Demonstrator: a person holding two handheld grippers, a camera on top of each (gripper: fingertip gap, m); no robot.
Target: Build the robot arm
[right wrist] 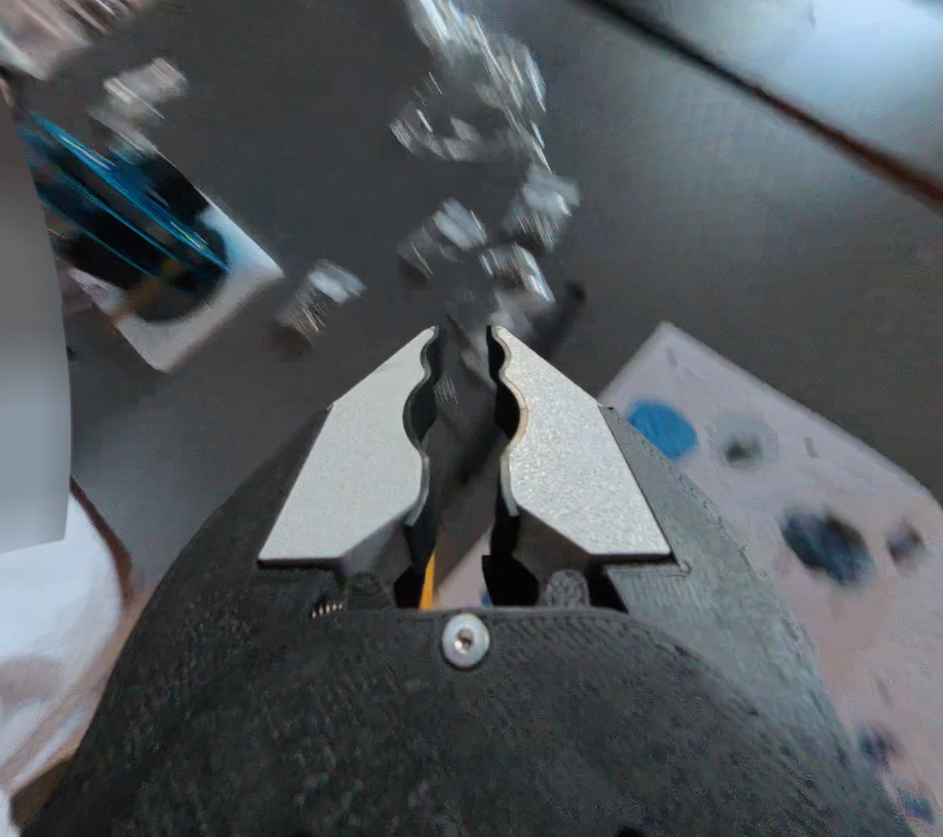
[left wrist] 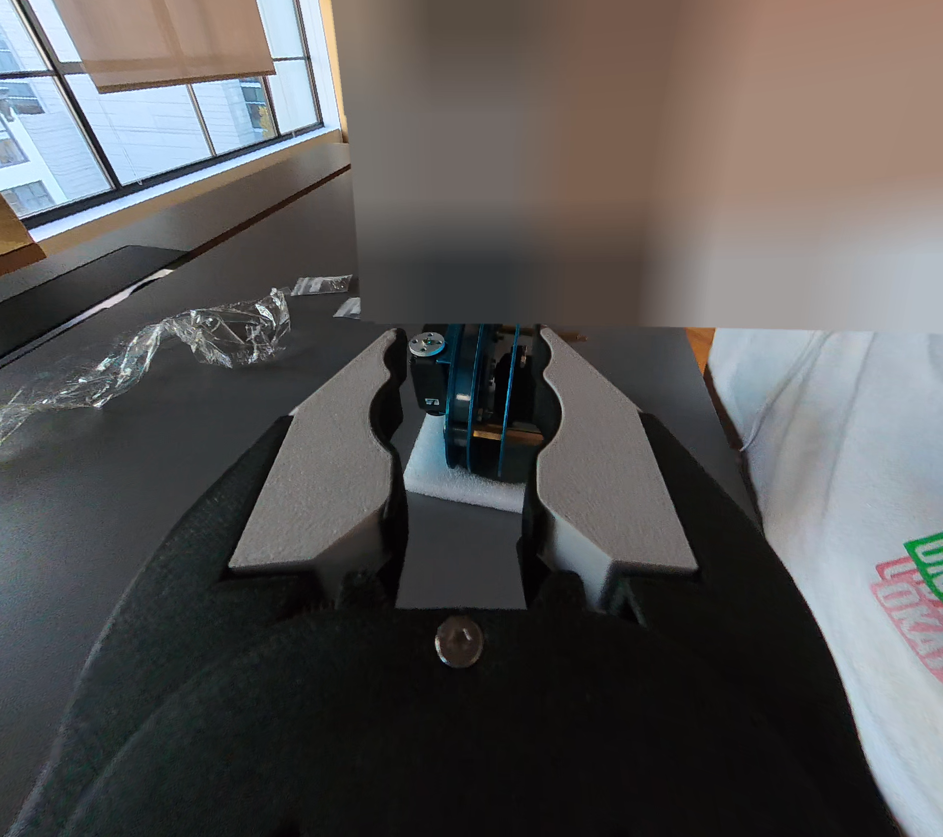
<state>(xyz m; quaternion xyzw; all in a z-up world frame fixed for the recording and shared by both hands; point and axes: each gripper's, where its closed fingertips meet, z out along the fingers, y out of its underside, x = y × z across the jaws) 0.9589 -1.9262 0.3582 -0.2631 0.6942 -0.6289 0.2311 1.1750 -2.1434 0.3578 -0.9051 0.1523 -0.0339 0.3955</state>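
Left gripper (left wrist: pixel 467 343) jaws wide; right gripper (right wrist: pixel 463 333) narrow.

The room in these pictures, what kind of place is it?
Probably an office or workshop. There's a dark table, a big window facing a building, and a blue and black gadget on white foam between the left claw's fingers.

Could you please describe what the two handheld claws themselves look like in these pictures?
Both look alike. The left claw and the right claw each have two pale grey, grainy fingers with wavy inner edges, set in a rough black body with one silver screw in the middle. No cables or sleeves show.
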